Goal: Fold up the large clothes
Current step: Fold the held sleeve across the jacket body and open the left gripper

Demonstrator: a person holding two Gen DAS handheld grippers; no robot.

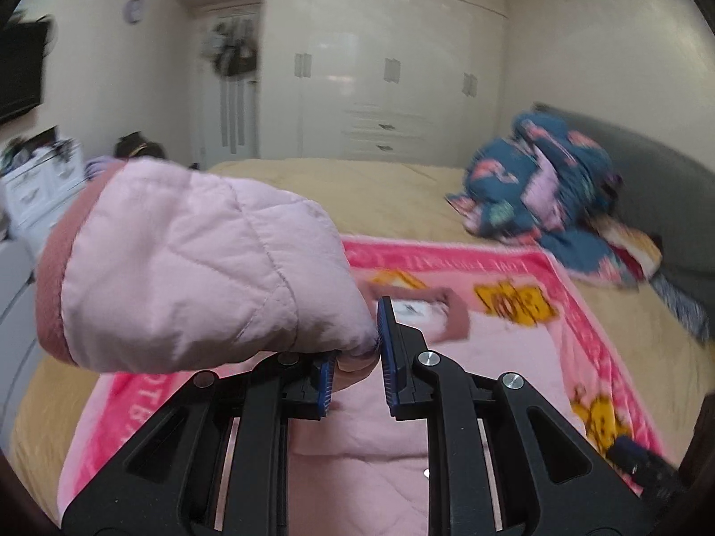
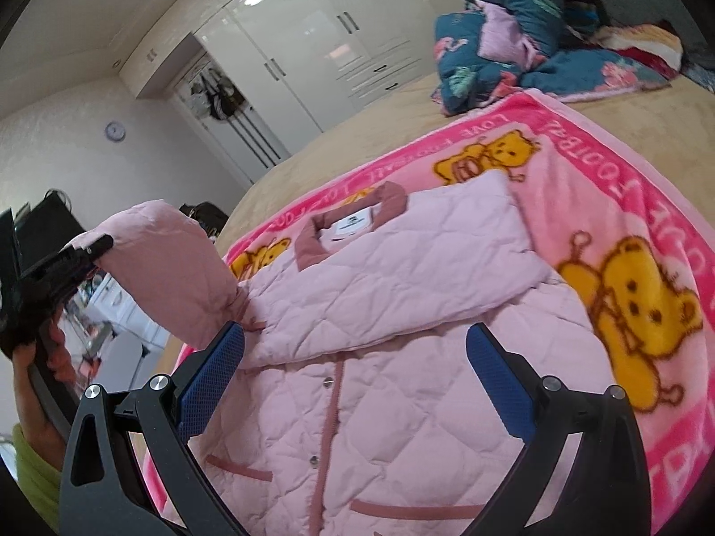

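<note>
Left wrist view: bedding pile (image 1: pixel 540 192) at two o'clock motion-blurred; raised sleeve (image 1: pixel 187 263) hides left tongs' (image 1: pixel 357 348) left pad.

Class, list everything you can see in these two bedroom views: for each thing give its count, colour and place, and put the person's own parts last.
quilted jacket: one, pale pink with darker pink trim, lying front up on the blanket, right sleeve folded across the chest
left sleeve: one, pale pink, lifted off the bed
blanket: one, bright pink with yellow bears, spread on the bed
bed: one, tan cover
bedding heap: one, blue floral, far side of the bed
wardrobe: one, glossy white, back wall
wall clock: one, purple rim, left wall
left gripper: one, black with blue pads, shut on the sleeve
right gripper: one, open above the jacket
hand: one, holding the left gripper
</note>
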